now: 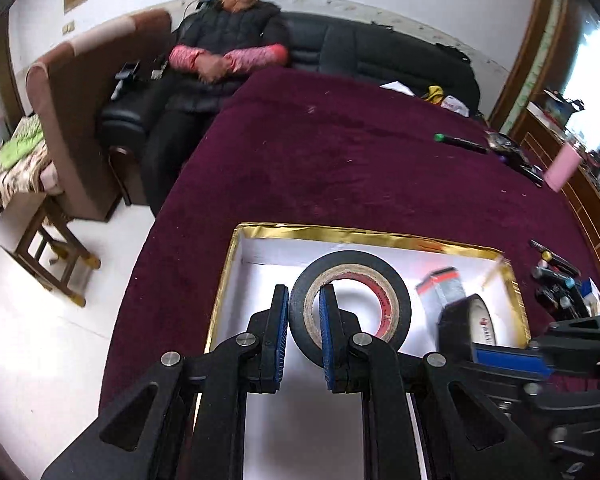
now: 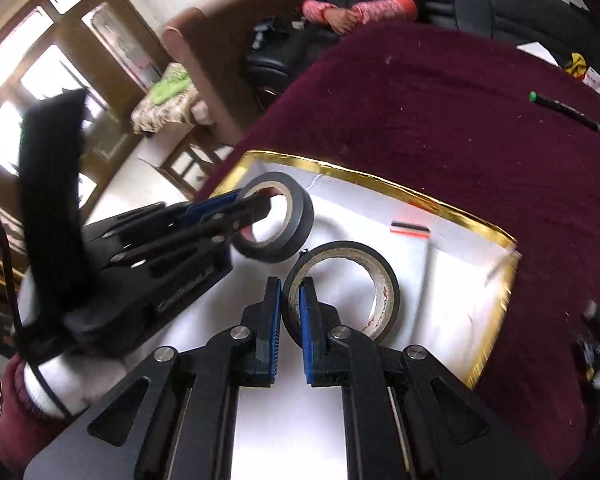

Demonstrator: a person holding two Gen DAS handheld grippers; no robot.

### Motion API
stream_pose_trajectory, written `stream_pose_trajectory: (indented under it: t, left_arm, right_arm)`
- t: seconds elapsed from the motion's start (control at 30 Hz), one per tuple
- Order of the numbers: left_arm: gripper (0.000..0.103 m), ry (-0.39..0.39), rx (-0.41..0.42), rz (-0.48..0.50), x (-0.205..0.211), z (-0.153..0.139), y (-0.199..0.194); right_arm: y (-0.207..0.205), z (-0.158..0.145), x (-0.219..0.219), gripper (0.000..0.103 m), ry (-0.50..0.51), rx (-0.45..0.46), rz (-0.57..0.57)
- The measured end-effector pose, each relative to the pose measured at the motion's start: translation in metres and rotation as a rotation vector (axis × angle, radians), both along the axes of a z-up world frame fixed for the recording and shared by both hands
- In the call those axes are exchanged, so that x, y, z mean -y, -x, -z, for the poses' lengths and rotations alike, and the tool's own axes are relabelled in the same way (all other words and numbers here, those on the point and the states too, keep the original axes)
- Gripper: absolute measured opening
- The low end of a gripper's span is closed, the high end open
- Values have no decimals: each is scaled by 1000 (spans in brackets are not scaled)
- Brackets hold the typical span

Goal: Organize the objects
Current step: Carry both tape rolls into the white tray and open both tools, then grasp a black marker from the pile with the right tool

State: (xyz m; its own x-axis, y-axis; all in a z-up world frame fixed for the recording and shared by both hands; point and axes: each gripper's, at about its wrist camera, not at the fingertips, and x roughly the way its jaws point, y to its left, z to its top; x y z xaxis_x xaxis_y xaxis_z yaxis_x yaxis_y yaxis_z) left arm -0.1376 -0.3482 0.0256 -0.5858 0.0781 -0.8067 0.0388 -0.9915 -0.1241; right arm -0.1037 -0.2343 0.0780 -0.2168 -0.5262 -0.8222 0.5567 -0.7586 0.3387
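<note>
A black tape roll [image 1: 380, 268] with a red inner label hangs over a white box with a gold rim [image 1: 360, 236]. My left gripper [image 1: 304, 292] is shut on its wall, one finger inside the core. At the right, my right gripper [image 1: 478, 350] grips a second black tape roll [image 1: 456, 320]. In the right wrist view, the right gripper [image 2: 290, 284] is shut on the wall of its tape roll [image 2: 332, 249] above the box [image 2: 380, 186]. The left gripper [image 2: 260, 204] holds the other roll [image 2: 300, 216] beside it.
The box lies on a maroon cloth [image 1: 340, 152] and holds a small silver and red package [image 1: 440, 284]. A green-capped pen [image 1: 460, 142] and a pile of pens [image 1: 556, 280] lie at the right. A person [image 1: 228, 40] sits on the sofa behind.
</note>
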Motion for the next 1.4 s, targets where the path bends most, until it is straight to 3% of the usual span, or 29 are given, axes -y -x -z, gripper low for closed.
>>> stream_pose_trajectory:
  t: [0.13,0.3,0.5,0.53,0.63,0.73,0.8,0.9,1.07,1.17,1.3,1.4]
  left_arm:
    - [12,-61,44,-24,7,14,10]
    - [16,-152,18,-67,16,13,4]
    - [22,-219,-63,-151,29,-4,-21]
    - [27,-233,-88,-164,30,-10,-29]
    - [47,-277,-180,-172,16,-21,-61]
    - [47,-324,-173,-102,-13,-16,-79]
    - [47,-341,-140,-58,-33,-8,-82]
    - [47,-379,-90,-24,-50,-1,-85]
    - [47,-334,-74,52,-74,-7,-97]
    - [47,-290,-145,58,-79,-31,-113]
    - [47,-353,-211,59,-90,-62,-131]
    - [47,-420,-235,71,-107,-70,-148]
  right_arm:
    - [15,12,9,10,-32,11,25]
    - [27,16,4,15,-18,31,57]
    - [24,-1,-18,20,27,-20,98]
    - [21,-7,-26,20,45,-34,107]
    - [1,-30,-59,20,110,-92,134]
    - [-23,-46,-101,23,148,-138,164]
    - [-35,-50,-138,31,184,-142,213]
    - [-49,-50,-187,32,213,-141,287]
    - [-71,-45,-265,32,210,-148,382]
    - [-64,-42,-301,32,178,-116,413]
    - [-29,-24,-319,33,252,-2,401]
    - [3,0,-315,33,369,163,333]
